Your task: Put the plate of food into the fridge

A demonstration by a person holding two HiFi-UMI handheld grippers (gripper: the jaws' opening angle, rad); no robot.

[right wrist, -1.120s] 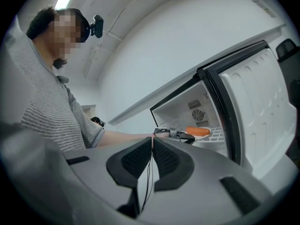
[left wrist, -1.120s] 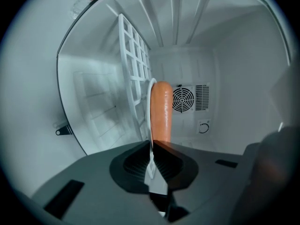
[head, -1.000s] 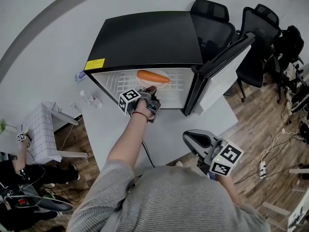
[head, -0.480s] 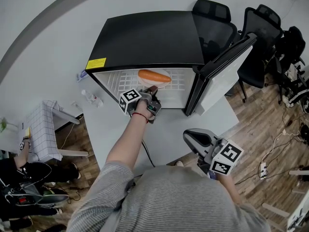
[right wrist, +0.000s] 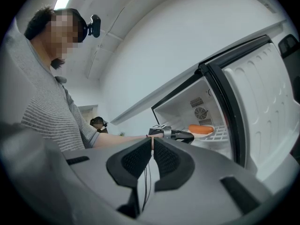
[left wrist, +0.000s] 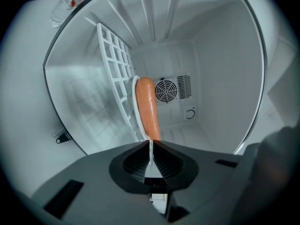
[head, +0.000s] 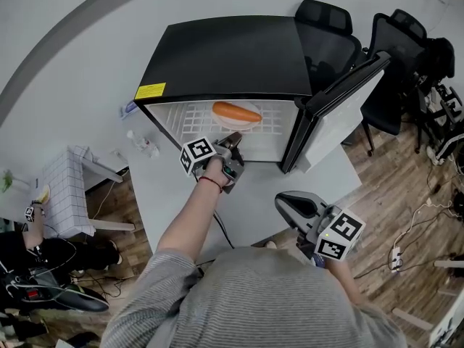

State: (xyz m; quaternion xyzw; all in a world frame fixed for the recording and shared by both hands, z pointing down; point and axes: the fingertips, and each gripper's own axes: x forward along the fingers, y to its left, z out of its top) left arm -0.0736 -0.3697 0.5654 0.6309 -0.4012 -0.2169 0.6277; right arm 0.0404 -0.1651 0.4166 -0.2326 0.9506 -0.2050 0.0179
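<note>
Orange food is lying just past fingers of L gripper, which are pinching plate rim; any tilt & I'm risking rolling it off. R gripper is sitting closed, empty.

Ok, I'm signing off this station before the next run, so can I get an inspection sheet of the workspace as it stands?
Surface: white table carries the black mini fridge, door open.
Job's things: plate with a sausage, inside the fridge at its wire shelf.
Clutter: small clear items beside the fridge.
Grippers: left claw shut on the plate's rim; right claw shut, empty, outside the fridge.
Cables: black cable by the table; power strip on the floor.
Surroundings: black chairs, checked stool, wood floor.
</note>
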